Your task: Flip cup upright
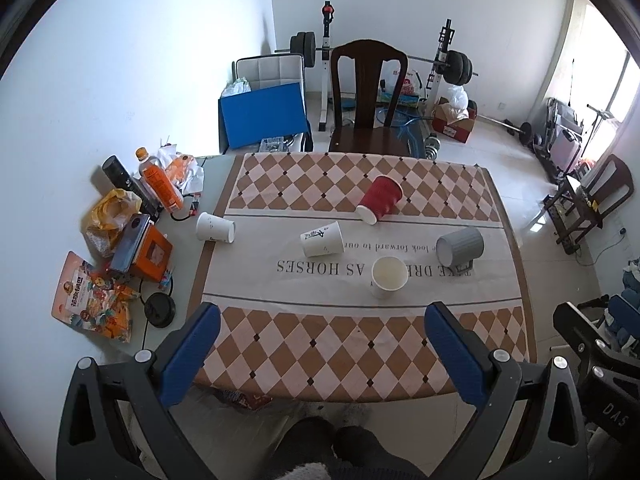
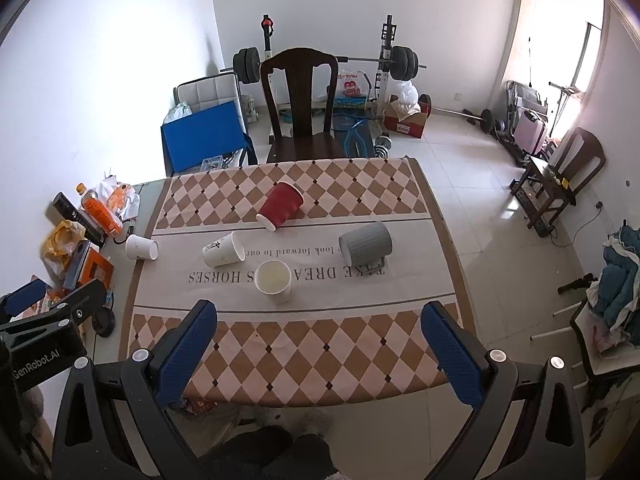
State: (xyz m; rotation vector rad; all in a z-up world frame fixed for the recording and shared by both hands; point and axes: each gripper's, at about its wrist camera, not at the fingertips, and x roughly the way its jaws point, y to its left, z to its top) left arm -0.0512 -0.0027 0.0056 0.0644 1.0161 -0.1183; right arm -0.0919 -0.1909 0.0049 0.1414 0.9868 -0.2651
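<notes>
Several cups sit on the checkered tablecloth [image 1: 320, 344]. A red cup [image 1: 379, 199] [image 2: 280, 205] lies on its side at the far middle. A white printed cup [image 1: 322, 239] [image 2: 223, 249] lies on its side. A small white cup [image 1: 215, 227] [image 2: 141, 247] lies on its side at the left edge. A grey mug [image 1: 460, 246] [image 2: 365, 243] lies on its side at the right. A white paper cup [image 1: 389, 277] [image 2: 274, 281] stands upright. My left gripper [image 1: 322, 312] and right gripper [image 2: 320, 312] are both open and empty, above the table's near edge.
Clutter lies at the table's left: an orange bottle [image 1: 158, 179], a black can [image 1: 118, 172], snack packets [image 1: 94, 300], an orange box [image 1: 154, 254]. A dark wooden chair [image 1: 368, 96] stands behind the table. A barbell rack [image 2: 328, 60] stands at the back wall.
</notes>
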